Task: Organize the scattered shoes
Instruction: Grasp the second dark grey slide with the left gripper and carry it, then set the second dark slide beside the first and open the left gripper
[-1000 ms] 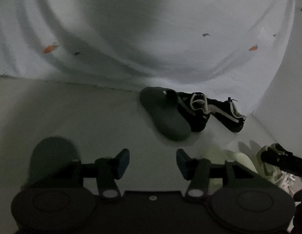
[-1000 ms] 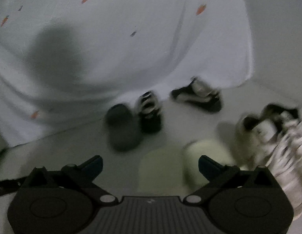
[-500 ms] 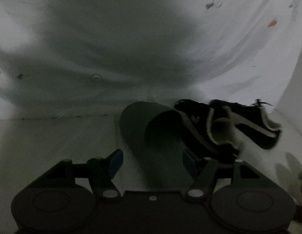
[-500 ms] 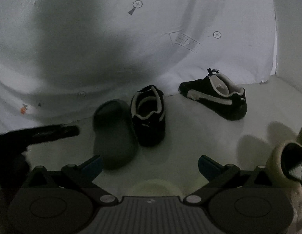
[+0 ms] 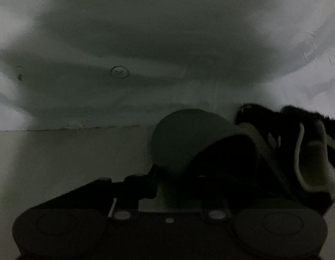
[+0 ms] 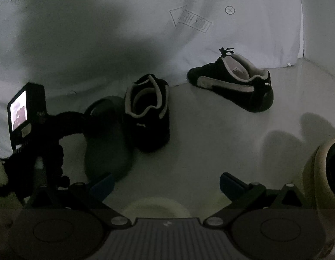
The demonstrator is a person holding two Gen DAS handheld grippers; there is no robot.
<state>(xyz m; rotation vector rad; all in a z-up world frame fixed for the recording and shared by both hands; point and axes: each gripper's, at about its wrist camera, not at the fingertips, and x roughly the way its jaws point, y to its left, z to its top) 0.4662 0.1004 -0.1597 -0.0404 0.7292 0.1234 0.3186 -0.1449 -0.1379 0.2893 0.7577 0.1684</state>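
In the left wrist view a grey slipper [image 5: 189,134] fills the space in front of my left gripper [image 5: 182,179]. The left finger [image 5: 145,184] presses against the slipper's side, while the other finger is lost in the dark of its opening. A black sneaker [image 5: 297,151] with a pale collar lies against the slipper on its right. The right wrist view shows the slipper [image 6: 106,143], that sneaker [image 6: 148,112] and its mate [image 6: 232,82] farther right by the cloth. My right gripper [image 6: 166,183] hangs open over a pale yellow slipper [image 6: 154,208], holding nothing.
A white printed cloth [image 6: 189,21] hangs behind the shoes down to the pale floor [image 6: 210,140]. A cream shoe [image 6: 319,173] sits at the right edge. The left hand-held device [image 6: 26,112] with its lit screen stands at the left.
My left gripper has pushed forward onto the grey slipper and its left finger has come inward. My right gripper has swung toward the black sneakers and stayed open.
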